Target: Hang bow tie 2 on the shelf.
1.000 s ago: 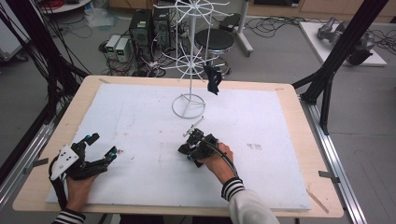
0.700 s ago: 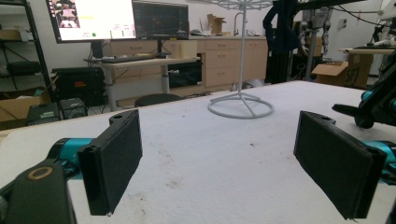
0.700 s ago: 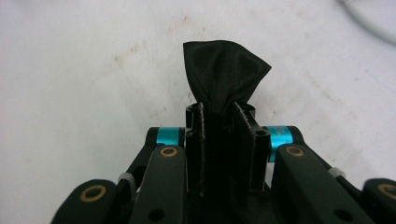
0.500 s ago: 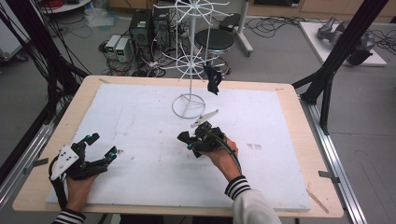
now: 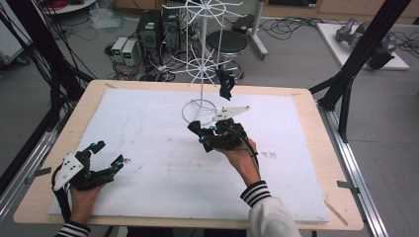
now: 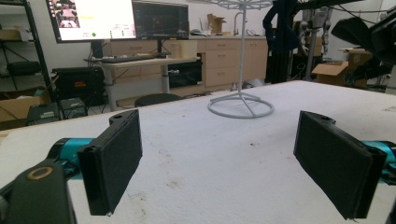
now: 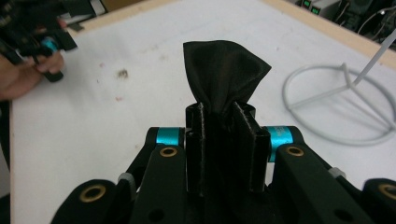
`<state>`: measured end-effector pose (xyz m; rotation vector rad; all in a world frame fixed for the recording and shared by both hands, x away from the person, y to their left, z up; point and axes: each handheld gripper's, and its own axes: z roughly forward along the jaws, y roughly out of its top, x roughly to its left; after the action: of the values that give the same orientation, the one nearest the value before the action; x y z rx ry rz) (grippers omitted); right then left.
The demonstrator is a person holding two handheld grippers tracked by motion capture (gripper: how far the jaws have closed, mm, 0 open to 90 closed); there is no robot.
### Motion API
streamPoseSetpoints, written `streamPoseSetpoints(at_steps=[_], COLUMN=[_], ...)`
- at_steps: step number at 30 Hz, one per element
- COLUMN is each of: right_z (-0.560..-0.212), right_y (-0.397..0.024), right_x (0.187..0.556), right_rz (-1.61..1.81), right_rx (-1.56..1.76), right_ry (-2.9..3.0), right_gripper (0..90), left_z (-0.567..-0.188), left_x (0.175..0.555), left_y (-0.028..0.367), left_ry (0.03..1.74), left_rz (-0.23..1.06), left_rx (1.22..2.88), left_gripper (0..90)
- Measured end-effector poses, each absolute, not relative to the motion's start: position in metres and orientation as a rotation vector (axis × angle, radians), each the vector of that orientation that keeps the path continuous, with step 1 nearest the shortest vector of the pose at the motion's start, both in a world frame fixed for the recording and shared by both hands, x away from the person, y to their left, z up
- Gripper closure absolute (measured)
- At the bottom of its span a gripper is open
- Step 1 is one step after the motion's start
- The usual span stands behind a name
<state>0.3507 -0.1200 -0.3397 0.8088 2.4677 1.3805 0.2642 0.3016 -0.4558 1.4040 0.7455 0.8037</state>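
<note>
My right gripper (image 5: pixel 198 131) is off the white mat in the middle of the table, just in front of the base ring of a white wire rack (image 5: pixel 201 64). In the right gripper view its jaws (image 7: pixel 223 112) are shut on a small piece of black cloth (image 7: pixel 224 70), whose bunched end sticks out past the tips. A second black piece (image 5: pixel 226 83) hangs from a rack arm above. My left gripper (image 5: pixel 106 154) rests at the front left of the mat, open, with bare mat between its pads (image 6: pixel 217 126).
The rack's ring base (image 6: pixel 240 105) stands at the middle back of the white mat (image 5: pixel 148 128), which covers a wooden table (image 5: pixel 316 128). Black frame posts stand at both sides. Computers, cables and a stool lie on the floor behind.
My right gripper has lifted off the mat with the black cloth and moved away from the person, toward the rack's base. The left gripper has stayed put.
</note>
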Motion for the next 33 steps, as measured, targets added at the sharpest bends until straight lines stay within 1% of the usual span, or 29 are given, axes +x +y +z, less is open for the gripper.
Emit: streamPoseSetpoints(at_steps=[11, 20, 33], right_z=[-0.318, -0.313, -0.286], right_y=[-0.126, -0.128, -0.131], right_x=[0.354, 0.354, 0.357], right_rz=[1.479, 1.524, 1.567], right_rx=[0.777, 0.738, 0.720], right_ry=[2.356, 2.295, 2.182], right_gripper=[75.4, 75.3, 75.3], left_z=[-0.456, -0.456, -0.456], left_x=[0.264, 0.264, 0.264], left_y=[0.301, 0.301, 0.302], left_ry=[0.748, 0.748, 0.749], left_rz=[0.803, 0.803, 0.803], left_rx=[1.401, 1.401, 1.402], left_gripper=[15.8, 15.8, 15.8])
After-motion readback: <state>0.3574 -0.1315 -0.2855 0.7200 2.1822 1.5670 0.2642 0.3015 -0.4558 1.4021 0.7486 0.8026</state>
